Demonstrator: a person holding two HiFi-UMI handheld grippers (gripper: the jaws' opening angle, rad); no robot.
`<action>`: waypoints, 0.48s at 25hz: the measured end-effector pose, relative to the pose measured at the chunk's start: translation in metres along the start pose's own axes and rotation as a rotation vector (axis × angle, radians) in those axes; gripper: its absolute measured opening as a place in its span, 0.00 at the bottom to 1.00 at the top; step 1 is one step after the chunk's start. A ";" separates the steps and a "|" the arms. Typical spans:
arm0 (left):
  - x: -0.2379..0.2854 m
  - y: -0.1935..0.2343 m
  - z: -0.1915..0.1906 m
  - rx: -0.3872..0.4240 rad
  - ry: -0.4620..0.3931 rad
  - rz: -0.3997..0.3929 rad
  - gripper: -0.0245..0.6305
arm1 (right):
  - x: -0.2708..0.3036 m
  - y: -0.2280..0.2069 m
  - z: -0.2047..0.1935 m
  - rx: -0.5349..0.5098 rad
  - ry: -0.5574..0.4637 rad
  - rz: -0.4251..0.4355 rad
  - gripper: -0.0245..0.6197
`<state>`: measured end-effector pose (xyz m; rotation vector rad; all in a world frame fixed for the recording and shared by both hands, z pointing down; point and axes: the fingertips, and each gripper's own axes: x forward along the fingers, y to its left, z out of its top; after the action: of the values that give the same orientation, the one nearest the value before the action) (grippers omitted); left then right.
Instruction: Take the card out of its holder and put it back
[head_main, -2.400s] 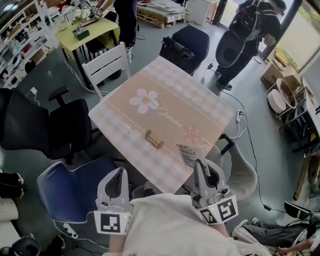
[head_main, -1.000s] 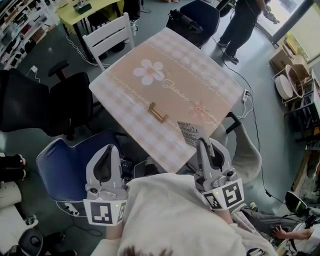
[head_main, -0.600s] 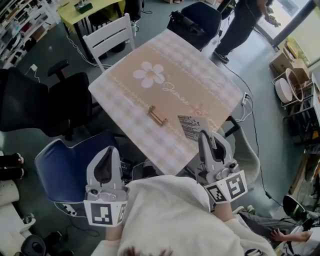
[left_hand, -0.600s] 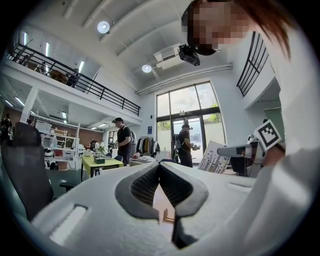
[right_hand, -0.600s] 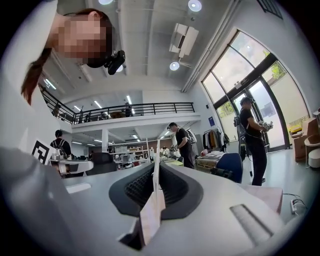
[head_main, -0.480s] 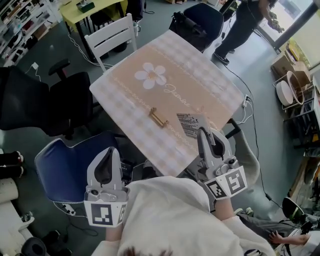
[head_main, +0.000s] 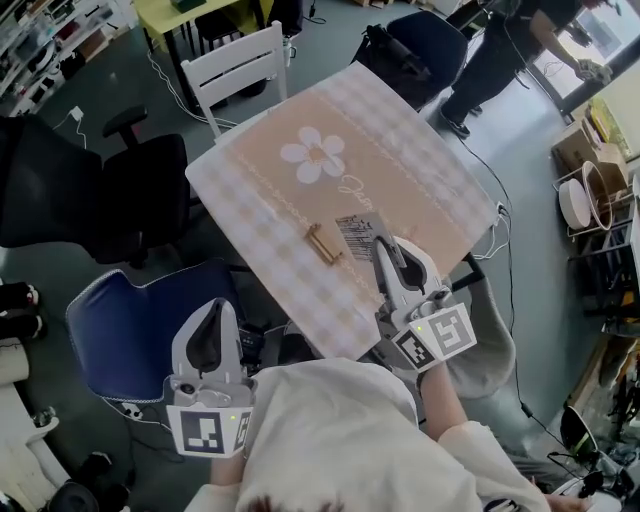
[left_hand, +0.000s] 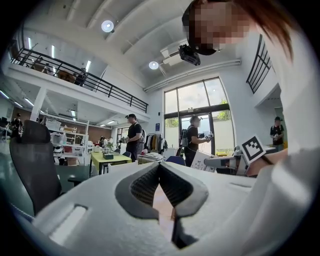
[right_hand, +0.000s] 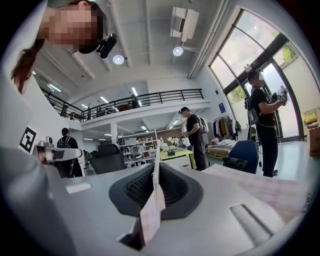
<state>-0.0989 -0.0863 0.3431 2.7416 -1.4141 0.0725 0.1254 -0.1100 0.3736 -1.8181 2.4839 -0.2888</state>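
The right claw (head_main: 384, 254) is shut on the card (head_main: 356, 236). In the right gripper view its jaws (right_hand: 156, 170) press together with the card (right_hand: 154, 205) standing edge-on between the pads, one edge sticking up past the tips. From the head view the card is a small white sheet with dark print. It is gripped by its near edge and tilted so that the printed face shows.

The card is out of the holder (head_main: 323, 243) and just to the right of it. I cannot tell whether the card's far edge touches the surface (head_main: 430, 190). The holder is a short gold-coloured bar lying near the middle of the surface's near half, at an angle to the edges.

The left claw (head_main: 213, 318) has nothing in it. In the left gripper view its jaws (left_hand: 160, 166) meet at the tips with only a dark gap below them. It is held off the near-left edge of the surface, above a blue chair (head_main: 120, 330) and well apart from the holder. The left gripper view also shows the right claw's marker cube (left_hand: 252, 148) and the card (left_hand: 202, 160) off to the right.

The surface wears a checked cloth with a peach band and a white daisy (head_main: 318, 159). Around it stand a white chair (head_main: 240, 62), a black chair (head_main: 110, 195) and a dark chair (head_main: 420, 45). A person (head_main: 515, 40) stands on the floor beyond the far right corner.
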 end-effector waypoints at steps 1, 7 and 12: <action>0.001 0.001 -0.001 -0.002 0.004 0.003 0.04 | 0.005 -0.001 -0.004 0.002 0.009 0.008 0.07; 0.006 0.005 -0.008 -0.010 0.026 0.014 0.04 | 0.031 -0.007 -0.030 0.010 0.067 0.032 0.07; 0.010 0.009 -0.009 -0.009 0.034 0.019 0.04 | 0.046 -0.015 -0.057 0.017 0.115 0.035 0.07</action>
<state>-0.1011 -0.0990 0.3530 2.7066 -1.4277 0.1125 0.1166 -0.1509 0.4350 -1.7983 2.5769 -0.4223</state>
